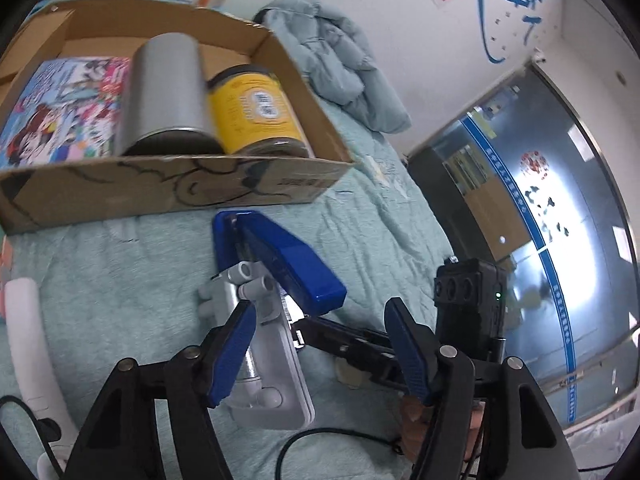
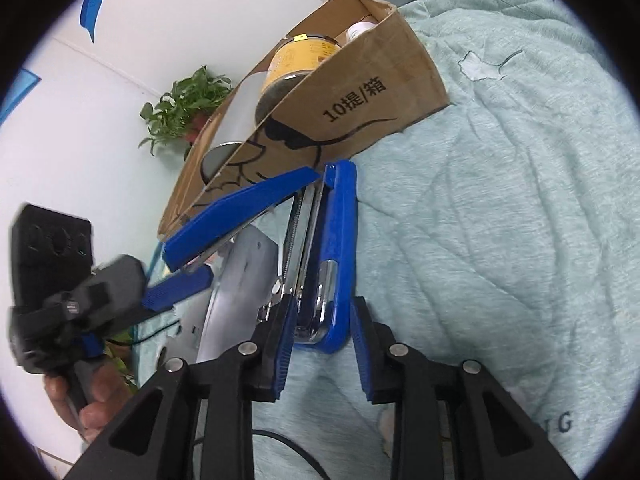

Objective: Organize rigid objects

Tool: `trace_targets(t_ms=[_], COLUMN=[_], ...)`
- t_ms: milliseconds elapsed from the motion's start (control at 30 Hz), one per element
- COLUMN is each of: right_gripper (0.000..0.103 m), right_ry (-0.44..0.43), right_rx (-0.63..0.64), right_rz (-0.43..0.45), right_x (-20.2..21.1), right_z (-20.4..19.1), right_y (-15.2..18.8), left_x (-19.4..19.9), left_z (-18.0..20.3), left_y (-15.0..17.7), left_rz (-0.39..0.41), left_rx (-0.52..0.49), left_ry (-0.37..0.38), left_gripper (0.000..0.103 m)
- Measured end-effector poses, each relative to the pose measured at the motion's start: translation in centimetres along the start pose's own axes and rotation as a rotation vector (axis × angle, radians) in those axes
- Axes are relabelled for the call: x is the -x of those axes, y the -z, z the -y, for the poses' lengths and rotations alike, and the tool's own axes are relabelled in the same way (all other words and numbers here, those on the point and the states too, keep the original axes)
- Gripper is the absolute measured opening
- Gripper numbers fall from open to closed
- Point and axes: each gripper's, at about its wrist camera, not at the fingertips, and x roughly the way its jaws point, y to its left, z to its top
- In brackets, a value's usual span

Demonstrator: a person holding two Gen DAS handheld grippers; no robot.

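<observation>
Nearest the lens, the left claw [image 1: 320,306] stands with its jaws apart. One pad lies against the side of a grey device [image 1: 268,364] with short tube stubs, perhaps a hole punch. The other pad is well clear of it, so nothing is gripped.

Just beyond, a blue stapler [image 1: 292,256] lies on the teal quilt of the bed [image 1: 120,280], its top arm swung open. It is near the front wall of the cardboard box [image 1: 160,192] but still outside it.

From the right wrist, the right claw [image 2: 324,312] has the stapler's hinged end between its nearly closed jaws. One pad is on the metal and the other sits just beside the blue shell. I cannot tell whether it is truly pinching or only straddling.

The box already holds a silver tin [image 1: 168,92], a yellow-labelled jar [image 1: 256,108] and a colourful picture box [image 1: 64,108].

The step in hand looks like picking up the stapler for packing. The next move probably calls for a firm bite on the hinged end. The loose arm may flap, so it should be folded down or lifted gently. The stapler then has to clear the cardboard wall and go into whatever room is left in the box. The grey device appears to be left for the left claw.
</observation>
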Motion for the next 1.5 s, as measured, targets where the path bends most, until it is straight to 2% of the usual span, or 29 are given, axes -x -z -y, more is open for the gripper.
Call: trace_targets(t_ms=[67, 200, 300, 500, 700, 833, 933, 1067, 1233, 1367, 1500], right_gripper=[0.028, 0.049, 0.056, 0.056, 0.056, 0.056, 0.056, 0.056, 0.056, 0.056, 0.057], right_ry=[0.010, 0.029, 0.064, 0.110, 0.099, 0.103, 0.103, 0.104, 0.106, 0.109, 0.115], right_rx=[0.003, -0.011, 0.012, 0.117, 0.084, 0.120, 0.135, 0.120, 0.118, 0.138, 0.178], right_rz=[0.020, 0.068, 0.109, 0.139, 0.130, 0.138, 0.132, 0.115, 0.107, 0.121, 0.113], right_x=[1.3, 3.4, 4.9, 4.4, 3.6, 4.0, 4.0, 3.8, 3.7, 3.9, 3.2], right_z=[0.4, 2.0, 1.9, -1.3, -1.1, -1.6, -2.1, -1.8, -1.7, -2.2, -3.6], right_y=[0.2, 0.2, 0.1, -0.8, -1.5, -1.4, -1.1, -0.7, -0.3, -0.5, -1.0], left_x=[-0.4, -1.3, -2.5, -3.4, -3.5, -4.6, -4.9, -5.1, -3.7, -2.1, 0.2], left_z=[0.6, 0.9, 0.6, 1.6, 0.9, 0.4, 0.7, 0.2, -0.6, -1.8, -2.2], left_y=[-0.3, -0.6, -0.4, 0.6, 2.0, 3.2, 3.9, 3.7, 3.7, 3.5, 2.9], left_rz=[0.000, -0.007, -0.041, -0.039, -0.093, -0.147, -0.139, -0.133, -0.111, -0.084, -0.017], left_rx=[-0.028, -0.058, -0.071, -0.143, -0.172, -0.173, -0.198, -0.139, -0.096, -0.047, -0.024], left_ry=[-0.016, -0.058, -0.086, -0.140, -0.256, -0.280, -0.317, -0.325, -0.371, -0.396, -0.437], left_gripper=[0.064, 0.064, 0.064, 0.064, 0.064, 0.065, 0.067, 0.067, 0.054, 0.054, 0.054])
